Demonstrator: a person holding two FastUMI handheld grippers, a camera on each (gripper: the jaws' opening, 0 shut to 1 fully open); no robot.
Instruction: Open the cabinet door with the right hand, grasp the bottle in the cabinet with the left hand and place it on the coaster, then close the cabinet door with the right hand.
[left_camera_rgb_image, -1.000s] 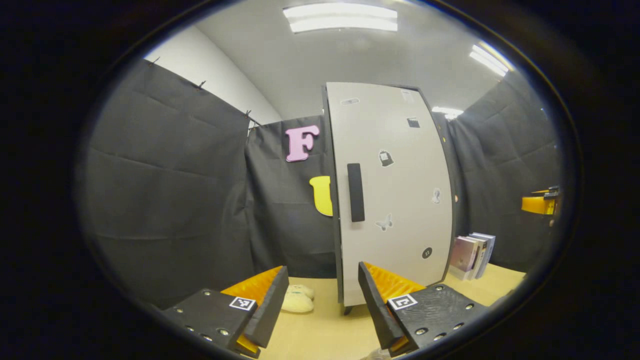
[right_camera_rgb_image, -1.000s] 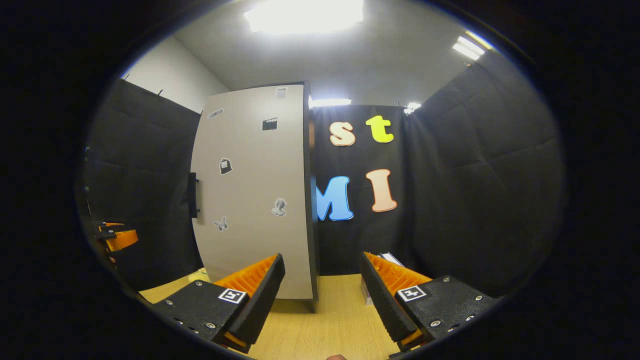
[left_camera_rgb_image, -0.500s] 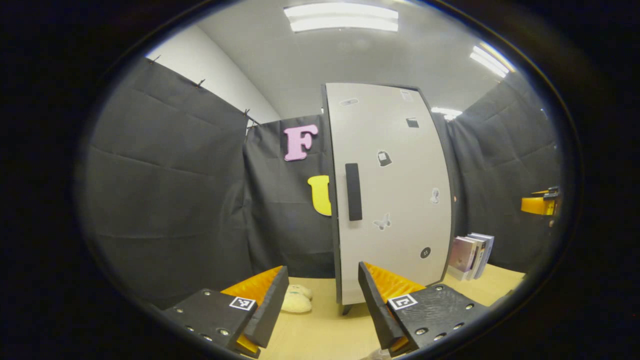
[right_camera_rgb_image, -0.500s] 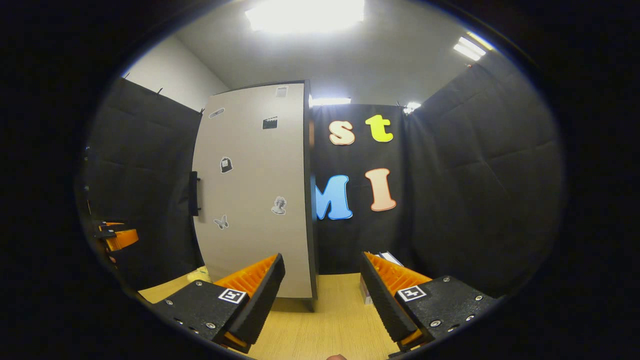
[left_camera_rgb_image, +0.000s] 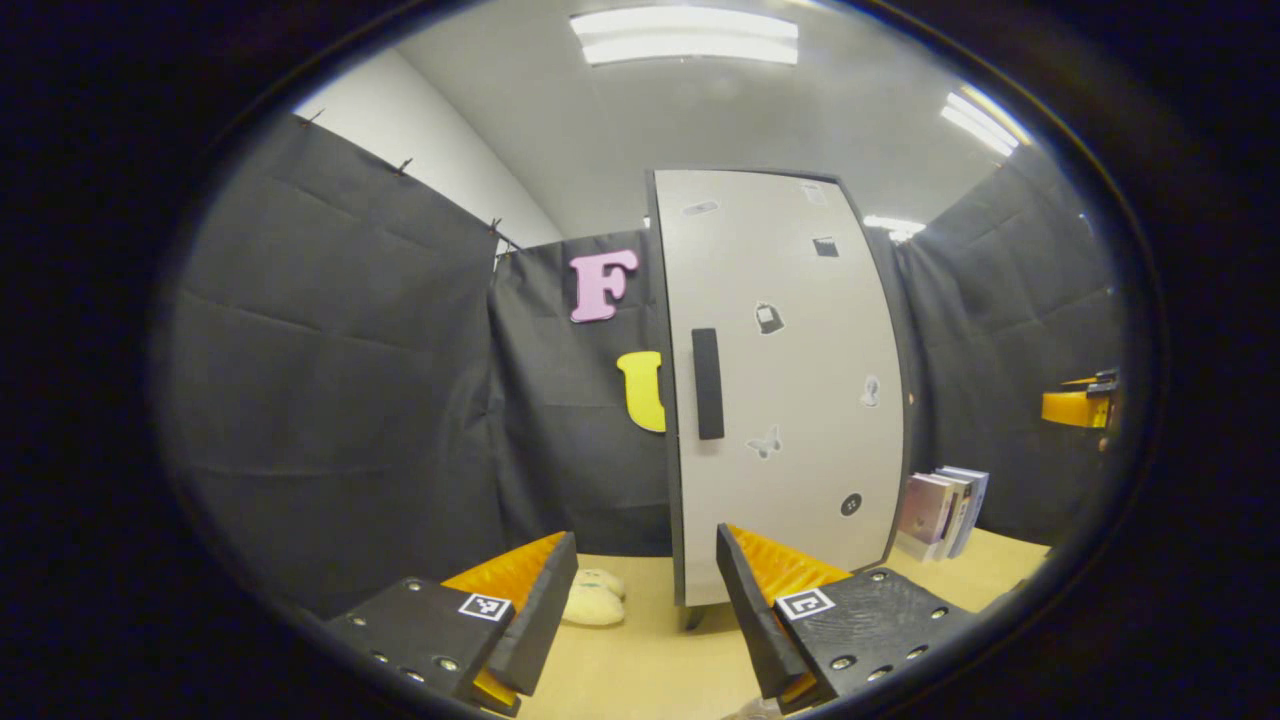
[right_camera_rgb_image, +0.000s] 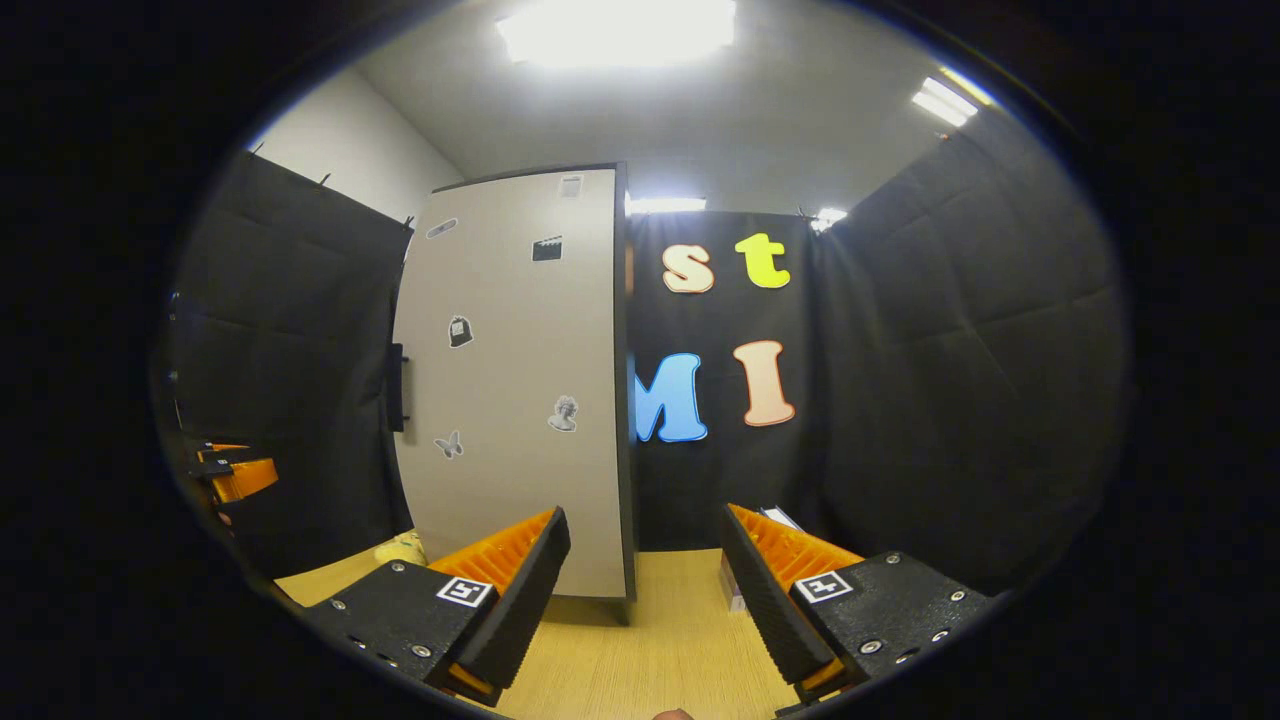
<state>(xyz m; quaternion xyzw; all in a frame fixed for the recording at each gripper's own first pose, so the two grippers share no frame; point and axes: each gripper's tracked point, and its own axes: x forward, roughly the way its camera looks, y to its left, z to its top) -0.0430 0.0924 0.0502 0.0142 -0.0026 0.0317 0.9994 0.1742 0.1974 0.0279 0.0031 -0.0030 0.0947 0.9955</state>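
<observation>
A tall pale cabinet (left_camera_rgb_image: 790, 400) stands on the wooden table with its door shut; small stickers dot the door and a dark vertical handle (left_camera_rgb_image: 707, 384) sits near its left edge. In the right gripper view the same cabinet (right_camera_rgb_image: 515, 400) stands left of centre, its handle (right_camera_rgb_image: 397, 388) at the far left edge. My left gripper (left_camera_rgb_image: 645, 600) is open, well short of the door, with nothing between its fingers. My right gripper (right_camera_rgb_image: 645, 590) is open too, pointing past the cabinet's right edge. The other gripper appears far right in the left gripper view (left_camera_rgb_image: 1080, 405) and far left in the right gripper view (right_camera_rgb_image: 230, 475).
A few books (left_camera_rgb_image: 940, 510) stand right of the cabinet. A pale plush toy (left_camera_rgb_image: 593, 598) lies on the table (left_camera_rgb_image: 640, 660) left of the cabinet's foot. Black cloth walls close in on all sides.
Both views have shifted only slightly; the cabinet sits a touch differently in each. The door stays shut and both grippers stay open.
</observation>
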